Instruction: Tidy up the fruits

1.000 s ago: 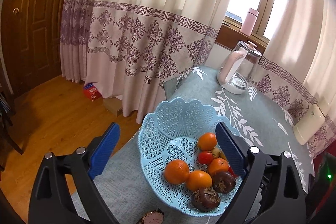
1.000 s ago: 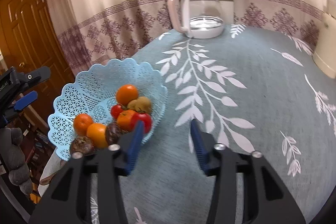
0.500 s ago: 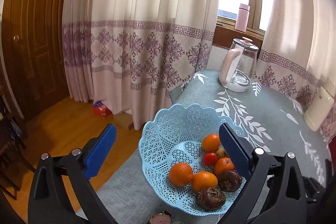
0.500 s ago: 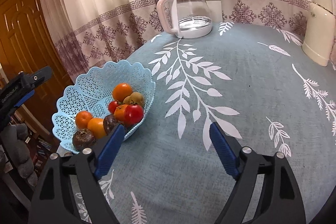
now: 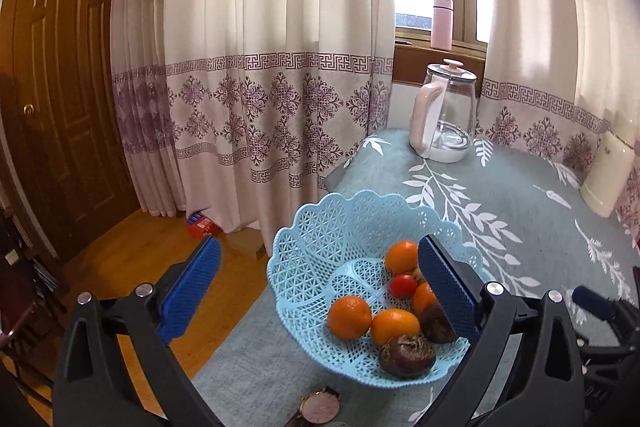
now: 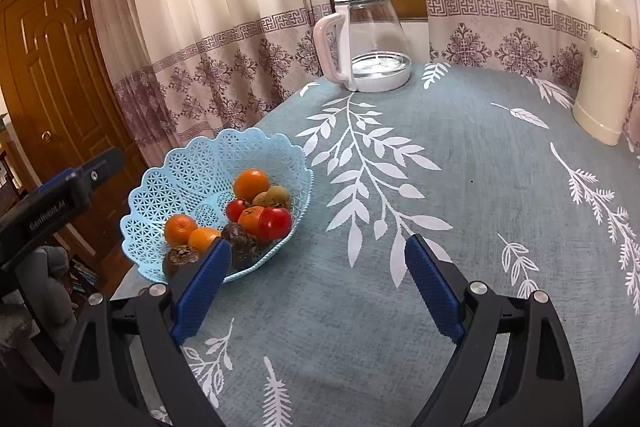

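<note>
1. Sitting near the table's edge, at 9 o'clock from the right gripper's view: a pale blue plastic basket (image 6: 192, 179), openwork lattice walls, scalloped rim.
2. Contents, heaped toward the basket's 3 o'clock side: round orange citrus fruits (image 6: 251, 183), glossy red tomatoes (image 6: 275, 223), a fuzzy brown kiwi (image 6: 276, 195), and dark, wrinkled brown fruits (image 5: 407, 354) at the near rim.
3. Left gripper (image 5: 320, 271): black frame, ribbed blue pads, jaws spread wide and holding nothing; poised over the basket, its right pad in front of the fruit pile.
4. Right gripper (image 6: 318, 259): same build, jaws released and empty, over bare cloth at 4 o'clock from the basket.
5. Tablecloth (image 6: 460, 187): grey-blue woven fabric printed with white leaf sprays.
6. Glass kettle (image 6: 368, 43): clear rounded body, pink-white handle and base, at 12 o'clock on the table.
7. Cream cylindrical container (image 6: 604, 83), smooth, at 2 o'clock.
8. Wristwatch (image 5: 320, 409): round pink dial, lying flat just beside the basket's near rim.
9. Curtains (image 5: 280, 67): cream pleats with a purple patterned border.
</note>
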Tool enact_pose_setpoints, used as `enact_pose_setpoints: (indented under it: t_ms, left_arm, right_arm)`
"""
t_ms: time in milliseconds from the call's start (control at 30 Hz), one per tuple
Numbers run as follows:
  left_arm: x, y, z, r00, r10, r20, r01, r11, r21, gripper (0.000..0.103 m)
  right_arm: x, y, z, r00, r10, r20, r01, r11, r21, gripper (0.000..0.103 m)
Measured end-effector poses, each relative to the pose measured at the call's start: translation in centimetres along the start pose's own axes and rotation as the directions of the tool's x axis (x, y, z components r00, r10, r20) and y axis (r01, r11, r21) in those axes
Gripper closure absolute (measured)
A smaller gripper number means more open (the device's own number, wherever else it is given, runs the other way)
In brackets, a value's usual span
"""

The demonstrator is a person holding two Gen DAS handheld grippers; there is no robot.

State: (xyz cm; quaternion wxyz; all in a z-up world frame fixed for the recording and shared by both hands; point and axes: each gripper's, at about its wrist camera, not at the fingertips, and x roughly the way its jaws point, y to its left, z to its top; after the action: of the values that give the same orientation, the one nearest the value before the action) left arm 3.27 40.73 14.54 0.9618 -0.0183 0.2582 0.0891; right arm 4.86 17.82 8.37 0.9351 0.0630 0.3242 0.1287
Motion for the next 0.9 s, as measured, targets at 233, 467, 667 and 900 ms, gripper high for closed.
enact_pose_setpoints:
  t_ms: [233,467,667,900]
  left_arm:
    - [-0.9,-1.1,-0.5,1.000,-0.003,0.010,0.003,0.998,0.059,0.003]
    - [-1.9,-2.2,-0.9,1.000,-0.015,0.027,0.012,0.993,0.117,0.003]
    - [-2.4,-2.1,-1.3,1.000,-0.006,0.030,0.002,0.991,0.136,0.003]
    - [-2.5,-1.9,-2.7,1.000,0.018,0.013,-0.020,0.982,0.190,0.003]
  right_arm:
    - [-0.9,0.3,0.0,1.000,-0.004,0.019,0.004,1.000,-0.014,0.015]
    - [-1.9,0.5,0.1,0.999,-0.010,0.044,0.011,1.000,-0.022,0.013]
    - [-2.3,0.9,0.1,0.998,-0.025,0.060,0.028,0.998,-0.048,0.011]
    - [-1.9,2.1,-0.2,0.997,-0.054,0.059,0.060,0.994,-0.094,0.005]
